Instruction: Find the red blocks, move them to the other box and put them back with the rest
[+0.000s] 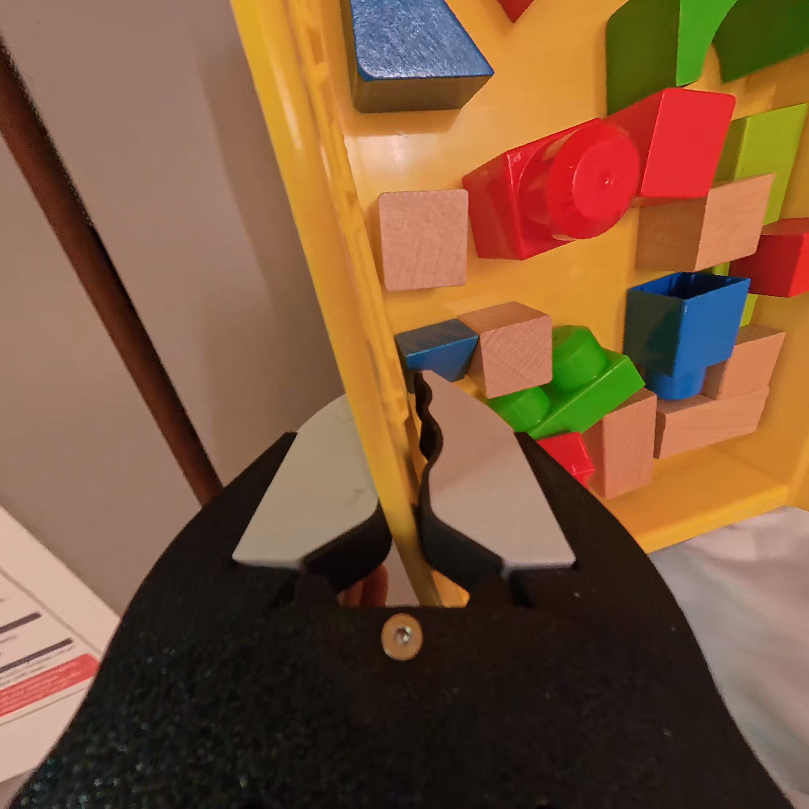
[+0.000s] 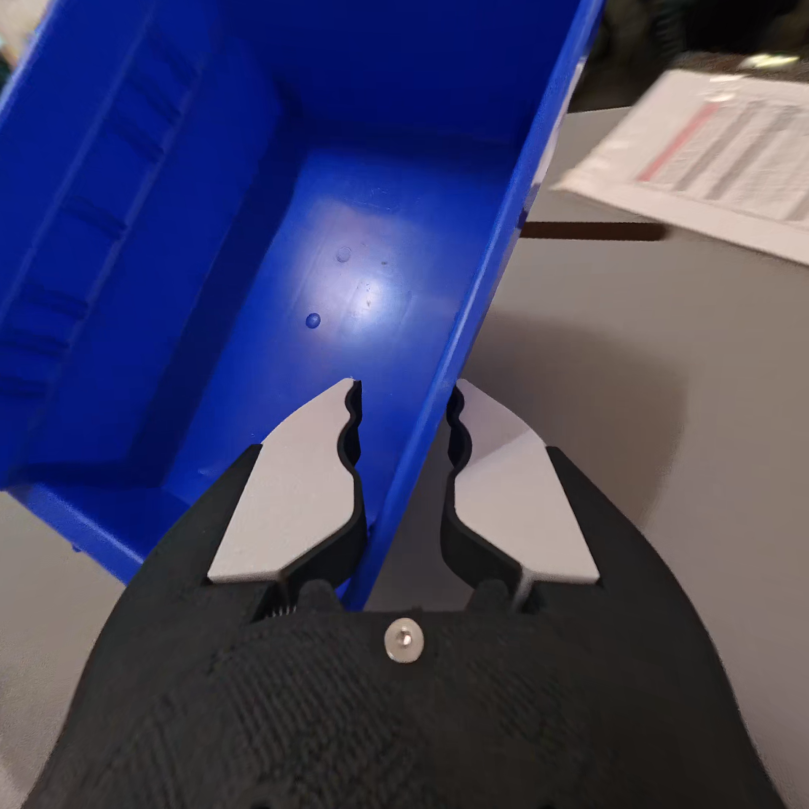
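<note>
My left gripper (image 1: 394, 394) is shut on the side wall of the yellow box (image 1: 332, 271), one finger inside and one outside. In the box lie several red blocks: a red plastic brick with a round stud (image 1: 564, 192), a red block (image 1: 687, 144) behind it, a red wooden block (image 1: 775, 258) at the right edge and a small red one (image 1: 564, 455) by my finger. They lie mixed with blue, green and plain wooden blocks. My right gripper (image 2: 407, 383) is shut on the right wall of the blue box (image 2: 473, 341), which runs slantwise between its fingers. The blue box holds nothing and looks tilted.
A grey table top (image 2: 634, 394) lies under both boxes. A white printed sheet (image 2: 709, 153) lies at the far right of the right wrist view and shows at the lower left of the left wrist view (image 1: 39, 648). A dark brown bar (image 1: 100, 280) crosses the table. White cloth (image 1: 744, 634) lies beside the yellow box.
</note>
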Tool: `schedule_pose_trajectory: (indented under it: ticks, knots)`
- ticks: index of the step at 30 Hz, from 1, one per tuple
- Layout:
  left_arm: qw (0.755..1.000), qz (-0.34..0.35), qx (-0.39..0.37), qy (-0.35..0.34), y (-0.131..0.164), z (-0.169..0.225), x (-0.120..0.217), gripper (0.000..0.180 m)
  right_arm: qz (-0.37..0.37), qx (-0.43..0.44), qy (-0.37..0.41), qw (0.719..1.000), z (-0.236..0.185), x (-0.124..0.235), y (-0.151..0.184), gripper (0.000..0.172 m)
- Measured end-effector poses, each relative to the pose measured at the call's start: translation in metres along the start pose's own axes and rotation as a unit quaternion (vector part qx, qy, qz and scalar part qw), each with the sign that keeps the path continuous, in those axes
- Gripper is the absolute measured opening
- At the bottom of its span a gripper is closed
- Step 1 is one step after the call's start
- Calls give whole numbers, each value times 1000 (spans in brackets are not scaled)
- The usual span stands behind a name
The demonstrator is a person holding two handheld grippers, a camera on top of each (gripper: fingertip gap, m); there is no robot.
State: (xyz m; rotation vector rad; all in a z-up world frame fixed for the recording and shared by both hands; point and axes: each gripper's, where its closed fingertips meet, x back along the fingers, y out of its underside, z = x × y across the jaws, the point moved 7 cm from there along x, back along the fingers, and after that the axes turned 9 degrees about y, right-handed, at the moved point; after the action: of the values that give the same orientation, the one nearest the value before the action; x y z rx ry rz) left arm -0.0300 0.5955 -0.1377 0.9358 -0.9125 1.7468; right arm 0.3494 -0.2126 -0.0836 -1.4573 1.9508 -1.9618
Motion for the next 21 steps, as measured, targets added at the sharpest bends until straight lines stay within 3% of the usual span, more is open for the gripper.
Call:
schedule_pose_trajectory:
  ticks: [4, 8, 15, 21]
  knots:
    - [1000, 10, 9, 1, -12, 6, -17, 7, -14, -22, 51, 998, 70, -8, 4, 39]
    - [1000, 13, 25, -6, -17, 8, -28, 7, -68, -37, 63, 995, 108, -25, 13, 38]
    - [999, 8, 34, -30, -31, 12, -37, 7, -128, 29, 76, 988, 129, -49, 17, 38]
    - [998, -4, 37, -47, -45, 10, -49, 8, -112, -5, 72, 991, 144, -63, 9, 38]
